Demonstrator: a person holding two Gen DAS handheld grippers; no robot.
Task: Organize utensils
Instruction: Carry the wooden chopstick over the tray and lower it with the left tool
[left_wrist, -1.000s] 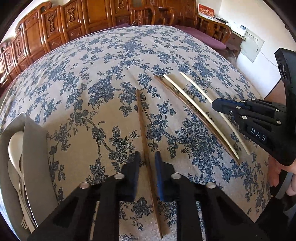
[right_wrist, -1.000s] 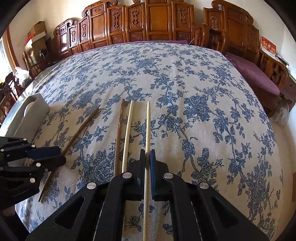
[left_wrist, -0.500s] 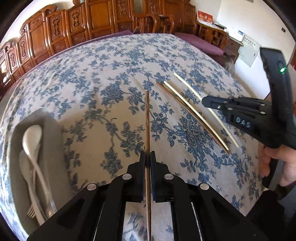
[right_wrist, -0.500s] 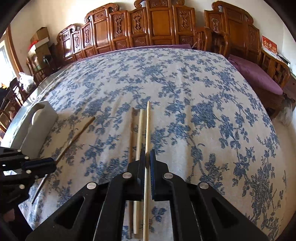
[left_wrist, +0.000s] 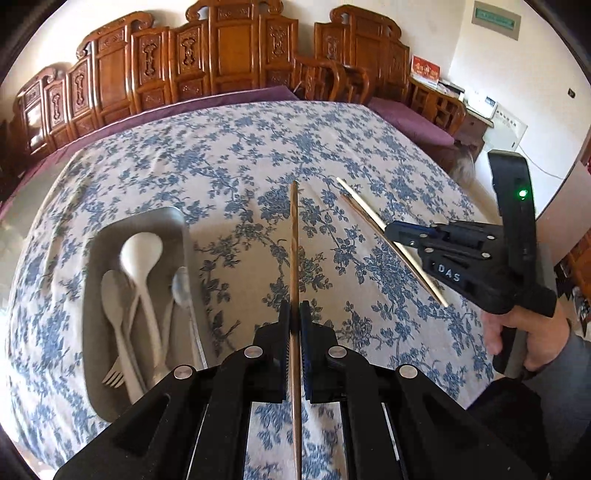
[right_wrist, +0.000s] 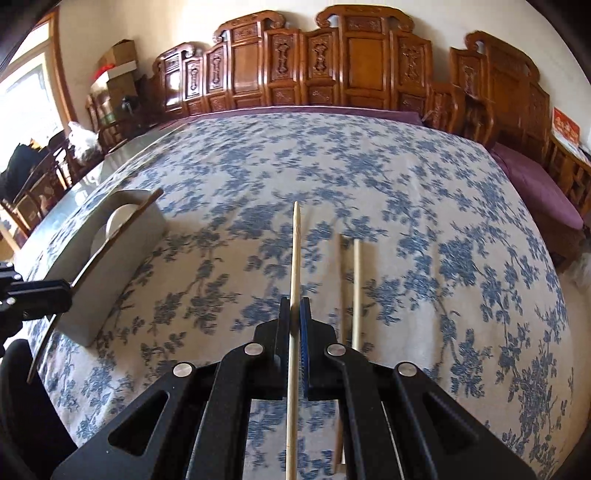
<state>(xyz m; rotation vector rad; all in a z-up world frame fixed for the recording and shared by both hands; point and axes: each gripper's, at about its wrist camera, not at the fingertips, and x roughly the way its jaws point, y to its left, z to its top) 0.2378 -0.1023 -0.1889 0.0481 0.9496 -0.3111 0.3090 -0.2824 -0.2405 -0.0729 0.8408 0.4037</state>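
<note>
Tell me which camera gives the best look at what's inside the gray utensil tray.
The left wrist view. It looks down into the gray tray, showing the white spoon, other spoons and a fork. The right wrist view shows only the tray's side wall and a bit of one white spoon.

The tray (left_wrist: 177, 221) at 9 o'clock is motion-blurred; its fork (left_wrist: 112, 376) handle hides under spoons (left_wrist: 142, 251). At 6 o'clock, the dark chopstick (left_wrist: 294, 258) runs off-frame.

Surface: table under blue floral tablecloth (right_wrist: 369, 177) | Left side: grey tray (left_wrist: 96, 295) resting on the cloth | Right of centre: dark chopstick (right_wrist: 343, 280) and pale chopstick (right_wrist: 356, 288) lying just beside each other
</note>
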